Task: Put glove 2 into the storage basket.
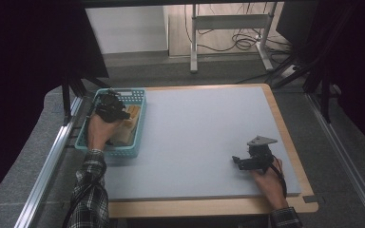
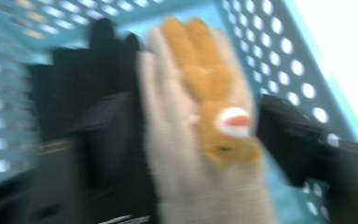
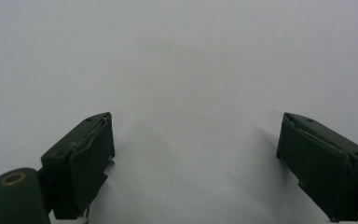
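Note:
A beige knitted glove (image 2: 200, 116) with orange patches on its fingers stands between the jaws of my left gripper (image 2: 198, 140); the picture is blurred. Both jaws sit close beside it, and I see no squeeze on the fabric. This gripper (image 1: 110, 108) hangs over the far half of a teal perforated basket (image 1: 109, 152) at the table's left edge, where beige and orange fabric (image 1: 132, 114) shows beside it. My right gripper (image 1: 237, 160) rests low at the front right of the table. Its jaws (image 3: 196, 163) are wide apart over bare grey surface, with nothing between them.
The basket wall (image 2: 279, 46) rises close around the left gripper, and something dark (image 2: 98, 51) lies behind the glove. A grey mat (image 1: 199, 133) covers the wooden table top. Beyond the far edge are a desk frame (image 1: 228, 28) and cables on the floor.

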A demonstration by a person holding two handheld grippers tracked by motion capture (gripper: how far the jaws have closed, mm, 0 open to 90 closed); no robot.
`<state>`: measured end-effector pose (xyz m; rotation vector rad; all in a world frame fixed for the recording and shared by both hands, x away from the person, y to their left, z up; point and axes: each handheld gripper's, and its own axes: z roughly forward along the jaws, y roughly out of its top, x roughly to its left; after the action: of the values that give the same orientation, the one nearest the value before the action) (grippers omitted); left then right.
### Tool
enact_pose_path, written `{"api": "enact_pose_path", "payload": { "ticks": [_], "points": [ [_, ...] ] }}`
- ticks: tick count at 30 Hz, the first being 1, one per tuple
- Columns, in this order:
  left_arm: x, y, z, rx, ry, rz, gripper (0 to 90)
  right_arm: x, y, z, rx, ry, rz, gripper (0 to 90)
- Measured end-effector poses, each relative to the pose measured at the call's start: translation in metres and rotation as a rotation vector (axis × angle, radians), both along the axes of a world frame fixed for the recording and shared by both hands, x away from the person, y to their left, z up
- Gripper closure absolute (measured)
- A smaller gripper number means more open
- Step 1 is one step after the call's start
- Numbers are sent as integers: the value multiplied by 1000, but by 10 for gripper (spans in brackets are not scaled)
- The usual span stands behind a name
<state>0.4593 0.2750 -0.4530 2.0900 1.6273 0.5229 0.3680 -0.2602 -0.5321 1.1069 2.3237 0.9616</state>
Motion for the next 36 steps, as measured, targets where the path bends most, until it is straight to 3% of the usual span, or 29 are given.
{"api": "enact_pose_path", "payload": {
  "ticks": [2,4,6,9,14,16,19,23,28,36],
  "points": [
    [-1,6,-3,35,2,34,585,0,0,0,-1,0,0,107],
    [-1,10,-10,75,21,67,715,0,0,0,0,0,0,107],
    [3,13,-20,57,67,73,774,0,0,0,-1,0,0,107],
    [8,10,-33,42,120,58,802,0,0,0,0,0,0,107],
    [16,-4,-43,-32,150,12,819,0,0,0,0,0,0,107],
    [18,-10,-43,-36,152,-2,826,0,0,0,0,0,0,107],
    [20,-17,-42,-8,155,-10,839,0,0,0,0,1,-1,107],
    [18,-12,-41,-13,148,6,808,0,0,0,1,0,-1,107],
    [14,-2,-38,18,104,52,637,0,0,0,0,0,0,107],
    [7,15,-33,-12,55,93,436,0,0,0,0,0,0,107]
  ]
}}
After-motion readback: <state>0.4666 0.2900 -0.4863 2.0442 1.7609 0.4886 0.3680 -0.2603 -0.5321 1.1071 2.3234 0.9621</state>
